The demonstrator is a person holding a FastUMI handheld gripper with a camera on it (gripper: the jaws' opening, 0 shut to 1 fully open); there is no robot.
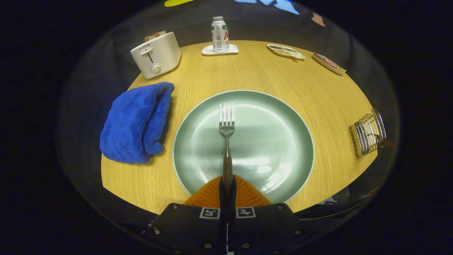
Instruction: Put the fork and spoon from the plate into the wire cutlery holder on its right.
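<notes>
My gripper [227,184] is shut on the brown handle of a steel fork [226,124], both fingers pressed against it. The fork points straight ahead with its tines over the middle of the pale green plate [283,141], which lies just ahead of and below the fingers on the wooden table. The wire cutlery holder [367,134] stands to the right of the plate near the table's right edge, with a brown handle sticking out of it. Whether that handle is the spoon's I cannot tell.
A folded blue towel [136,122] lies left of the plate. At the far side of the wooden table [318,92] stand a white toaster [156,55], a can on a white coaster [219,34] and two small dishes of food [286,51] [328,63].
</notes>
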